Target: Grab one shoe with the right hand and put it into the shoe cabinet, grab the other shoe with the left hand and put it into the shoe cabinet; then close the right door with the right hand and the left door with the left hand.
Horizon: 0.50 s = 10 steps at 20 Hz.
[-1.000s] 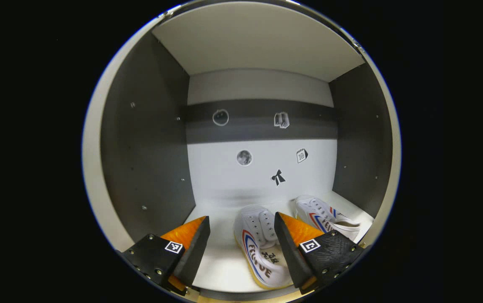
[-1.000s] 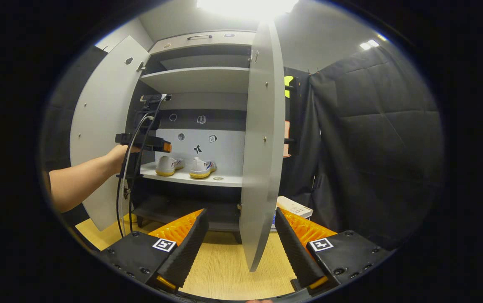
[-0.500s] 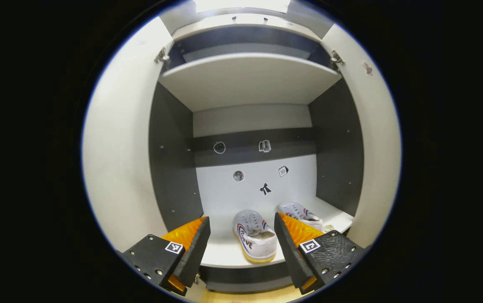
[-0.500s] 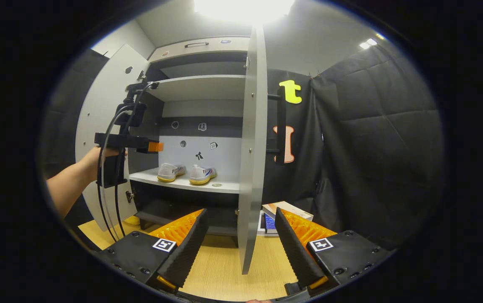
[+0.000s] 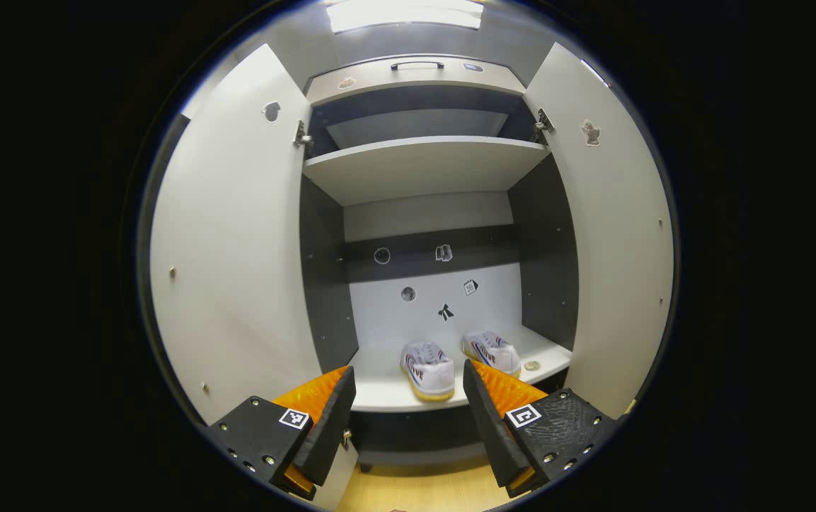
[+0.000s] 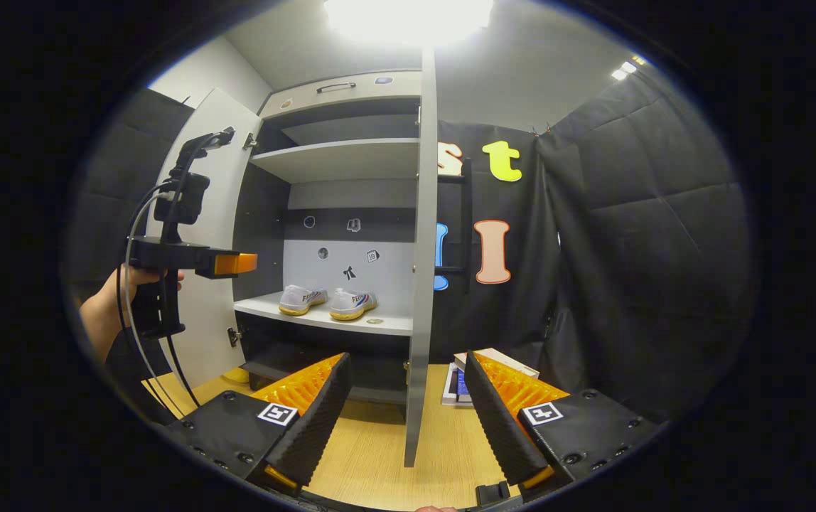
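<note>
- Change since the earlier frames: the left tool (image 5: 408,419) has drawn back out of the shoe cabinet (image 5: 422,167). A second ago its view was inside the compartment with the shoes close below; both doors and the top drawer front now show in it.
- Change, right gripper view: the hand (image 6: 106,313) holding the left tool (image 6: 234,264) sits further left, clear of the cabinet opening; the right door (image 6: 419,284) is now seen edge-on.
- Left tool: fingers spread apart, nothing between them, well short of the shelf.
- Right tool (image 6: 408,419): fingers spread apart, empty, held low over the wooden floor (image 6: 379,455) with the right door's edge standing between them further off.
- Left shoe (image 5: 428,368): white, on the middle shelf (image 5: 387,391), heel toward the left tool, seen between its fingers.
- Right shoe (image 5: 491,350): white, just beside the first on the same shelf, above the tool's right finger.
- Left door (image 5: 237,242): open.
- Right door: open.
- Small round object (image 5: 532,365): on the shelf, right of the shoes.
</note>
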{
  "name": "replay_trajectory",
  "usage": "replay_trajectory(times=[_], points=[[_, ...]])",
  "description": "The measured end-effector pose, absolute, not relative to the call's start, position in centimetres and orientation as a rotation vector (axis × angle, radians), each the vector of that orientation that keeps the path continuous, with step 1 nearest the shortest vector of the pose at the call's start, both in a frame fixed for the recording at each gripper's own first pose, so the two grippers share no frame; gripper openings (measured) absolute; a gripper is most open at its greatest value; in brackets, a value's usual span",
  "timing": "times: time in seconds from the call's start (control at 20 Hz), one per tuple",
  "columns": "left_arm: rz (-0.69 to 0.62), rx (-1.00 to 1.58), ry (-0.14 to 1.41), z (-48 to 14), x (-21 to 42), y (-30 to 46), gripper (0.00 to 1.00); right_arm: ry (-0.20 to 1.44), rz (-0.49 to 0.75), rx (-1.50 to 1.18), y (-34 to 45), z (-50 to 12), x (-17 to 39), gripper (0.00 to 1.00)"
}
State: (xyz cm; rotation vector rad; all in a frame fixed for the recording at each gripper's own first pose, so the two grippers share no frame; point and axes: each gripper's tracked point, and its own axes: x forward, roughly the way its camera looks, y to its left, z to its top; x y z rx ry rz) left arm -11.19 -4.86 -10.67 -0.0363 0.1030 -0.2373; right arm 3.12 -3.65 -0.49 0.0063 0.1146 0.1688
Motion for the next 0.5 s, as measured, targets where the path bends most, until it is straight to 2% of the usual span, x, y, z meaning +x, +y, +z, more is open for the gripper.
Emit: replay_trajectory(times=[0.25,0.5], points=[[-0.215,-0.033,0.102,-10.5,-16.4,-3.6,0.81,0.108,0.193,0.020,-5.4,0.0,3.1,0.99],[-0.199,-0.025,0.113,-10.7,-20.8,-2.1,0.81,0.114,0.146,0.084,-8.8,1.2,4.0,0.99]])
